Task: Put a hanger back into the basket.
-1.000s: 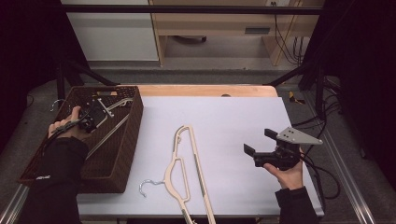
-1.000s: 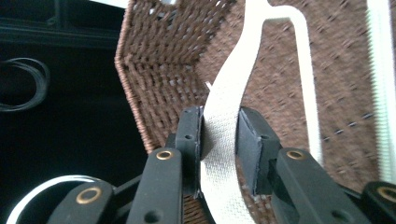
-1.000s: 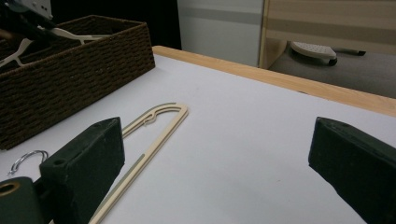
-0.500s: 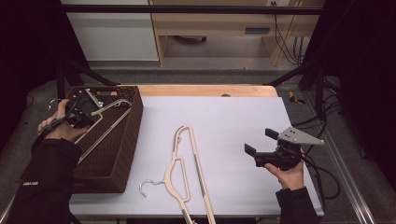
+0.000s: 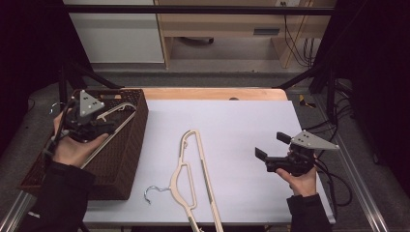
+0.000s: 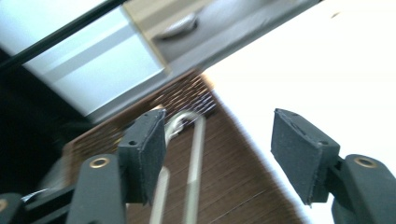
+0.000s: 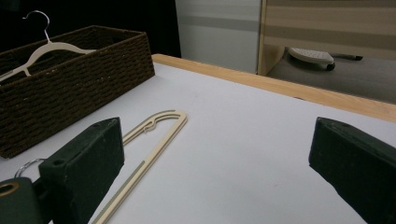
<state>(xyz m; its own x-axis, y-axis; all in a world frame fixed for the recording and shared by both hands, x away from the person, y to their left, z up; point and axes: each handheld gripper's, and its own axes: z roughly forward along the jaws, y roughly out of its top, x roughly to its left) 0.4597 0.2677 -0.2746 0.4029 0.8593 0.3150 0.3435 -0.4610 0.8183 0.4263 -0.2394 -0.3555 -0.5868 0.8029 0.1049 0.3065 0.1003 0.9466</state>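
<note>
While fingers gape, basket (image 5: 123, 159) walls hanger (image 5: 113, 110).

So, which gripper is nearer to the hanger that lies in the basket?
The left. The left gripper hovers over the wicker basket, just above the hanger in the basket, jaws open. The right gripper is far across the table, over the white surface.
</note>
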